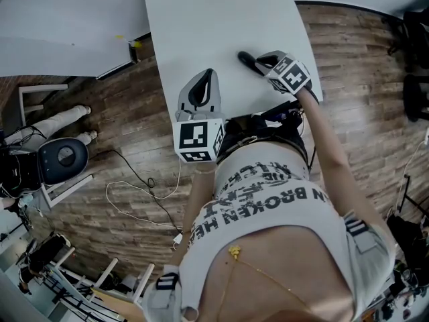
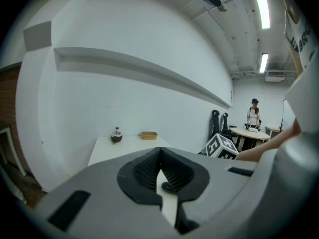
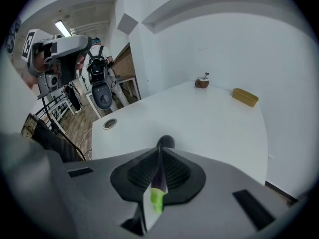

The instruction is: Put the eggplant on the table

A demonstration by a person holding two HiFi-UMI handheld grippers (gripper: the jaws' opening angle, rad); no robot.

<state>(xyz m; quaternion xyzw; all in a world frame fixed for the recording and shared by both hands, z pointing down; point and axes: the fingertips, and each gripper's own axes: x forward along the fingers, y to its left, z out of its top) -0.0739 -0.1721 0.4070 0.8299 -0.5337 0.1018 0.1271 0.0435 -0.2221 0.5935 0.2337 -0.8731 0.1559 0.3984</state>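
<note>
A dark purple eggplant [image 1: 247, 60] with a green stem lies near the right edge of the white table [image 1: 221, 19]. My right gripper [image 1: 265, 64] is shut on it. In the right gripper view the pads of that gripper [image 3: 159, 156] press on the eggplant [image 3: 165, 142]. Its dark tip sticks out past the jaws, and the green stem shows between them. My left gripper [image 1: 209, 72] hangs over the table's near left corner, apart from the eggplant. In the left gripper view the jaws of the left gripper [image 2: 159, 156] meet at the tips with nothing between them.
At the table's far end stand a small brown bowl-like thing [image 3: 202, 82] and a tan tray [image 3: 245, 96]. A round cable hole [image 3: 110, 124] sits near the table's left edge. A chair [image 1: 64, 158] and loose cables [image 1: 144, 186] are on the wood floor to the left. Another person [image 2: 254, 114] stands far back.
</note>
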